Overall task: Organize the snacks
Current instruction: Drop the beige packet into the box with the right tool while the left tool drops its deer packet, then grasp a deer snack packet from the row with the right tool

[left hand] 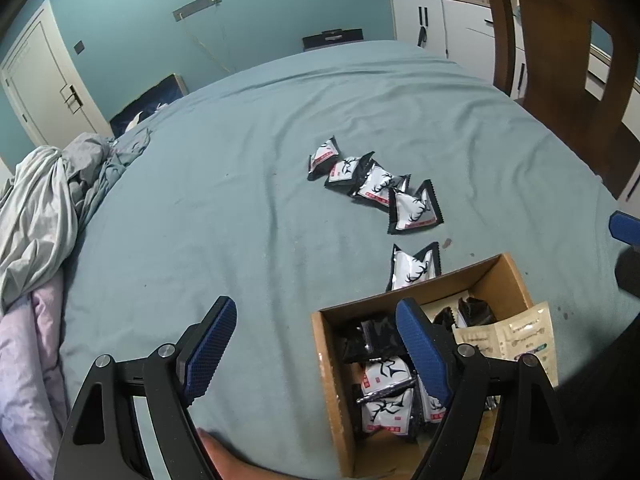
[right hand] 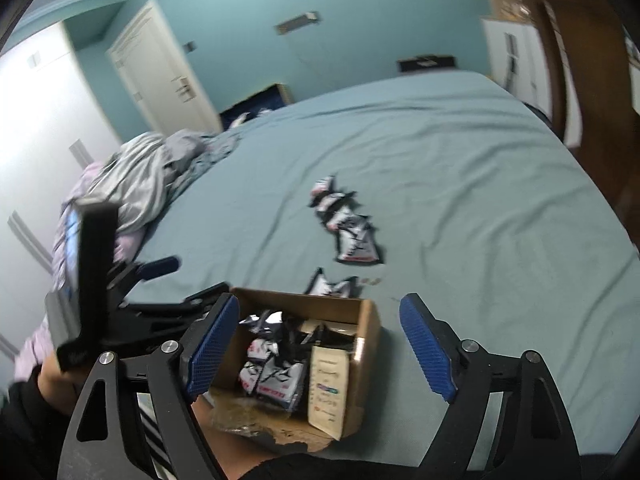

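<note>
The bed sheet point(left hand: 240, 200) is wide and bare on the left and far side, so a gripper can move there freely. A line of snack packs point(left hand: 372, 184) lies in the middle, and one more pack point(left hand: 414, 266) sits just behind the cardboard box point(left hand: 332, 392). The box is open on top, but it is already crowded with packs. A beige packet point(left hand: 528, 336) leans at its right wall. A heap of bedding point(left hand: 48, 216) blocks the left edge. A wooden chair point(left hand: 560, 60) stands in the way at the far right.
</note>
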